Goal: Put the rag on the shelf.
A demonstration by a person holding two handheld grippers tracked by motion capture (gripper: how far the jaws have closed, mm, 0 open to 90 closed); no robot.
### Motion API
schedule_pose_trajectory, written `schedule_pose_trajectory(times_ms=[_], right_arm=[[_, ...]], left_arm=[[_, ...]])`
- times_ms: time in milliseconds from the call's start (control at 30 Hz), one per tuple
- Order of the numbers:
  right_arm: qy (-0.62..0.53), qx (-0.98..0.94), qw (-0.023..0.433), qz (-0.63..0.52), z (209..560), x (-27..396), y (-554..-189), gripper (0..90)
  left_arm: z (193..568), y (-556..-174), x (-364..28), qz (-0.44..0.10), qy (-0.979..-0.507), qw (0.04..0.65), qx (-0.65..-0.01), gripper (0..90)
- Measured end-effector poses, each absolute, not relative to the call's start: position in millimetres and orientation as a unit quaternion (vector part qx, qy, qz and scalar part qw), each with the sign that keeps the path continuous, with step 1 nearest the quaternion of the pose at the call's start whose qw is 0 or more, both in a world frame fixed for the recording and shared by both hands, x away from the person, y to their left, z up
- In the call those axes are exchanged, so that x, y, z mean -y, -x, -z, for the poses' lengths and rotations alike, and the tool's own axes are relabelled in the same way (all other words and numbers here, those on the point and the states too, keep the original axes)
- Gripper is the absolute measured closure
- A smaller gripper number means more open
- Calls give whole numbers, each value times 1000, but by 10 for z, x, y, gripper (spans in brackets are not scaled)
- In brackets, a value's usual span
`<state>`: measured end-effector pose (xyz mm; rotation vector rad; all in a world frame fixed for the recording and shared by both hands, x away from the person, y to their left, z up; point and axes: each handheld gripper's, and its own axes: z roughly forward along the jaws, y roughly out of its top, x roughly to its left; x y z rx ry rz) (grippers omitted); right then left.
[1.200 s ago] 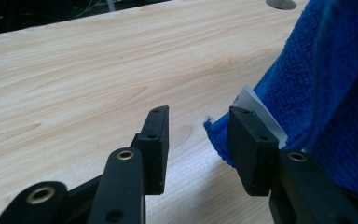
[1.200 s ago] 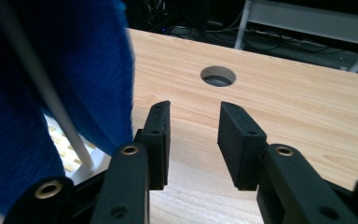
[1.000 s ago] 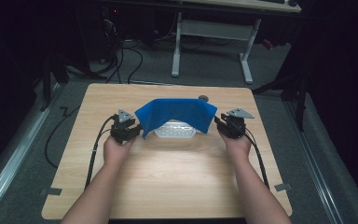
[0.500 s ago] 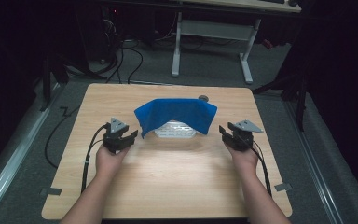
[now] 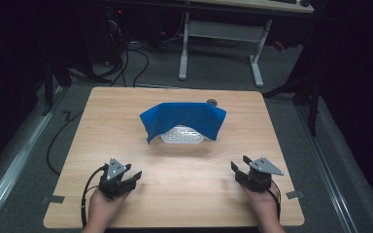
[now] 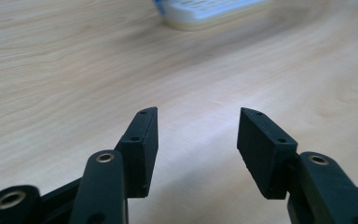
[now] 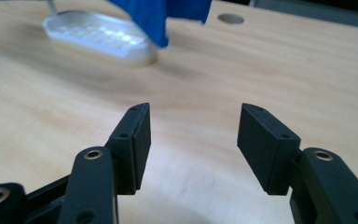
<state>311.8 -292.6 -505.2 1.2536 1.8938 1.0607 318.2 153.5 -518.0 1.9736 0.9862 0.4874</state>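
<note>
1. One worktop filled the middle of the high view, bare wood around its load.
2. One blue cloth lay draped over one white slotted tray at the frame's centre, above both of your hands.
3. Your two tongs sat low in the frame: the left tongs at lower left and the right tongs at lower right. Both had just been spreading, with nothing between the jaws.
4. One round hole marked the worktop just beyond the cloth.
5. Risk, as I judge it: the cloth hung loose, so a careless regrasp of one edge could drag it off or shift the light tray.
</note>
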Motion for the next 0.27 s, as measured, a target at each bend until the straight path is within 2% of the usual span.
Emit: schedule_pose_trajectory(times_ms=[100,267], right_arm=[[-477,-718,320,-393,5072,2909,-2994,449],[-486,-713,320,-392,5084,2939,-3016,448]], left_arm=[[5181,-3140,-1478,-198,-800,420,-380,479],[5230,-3201,-1475,-188,-802,416,-386,473]])
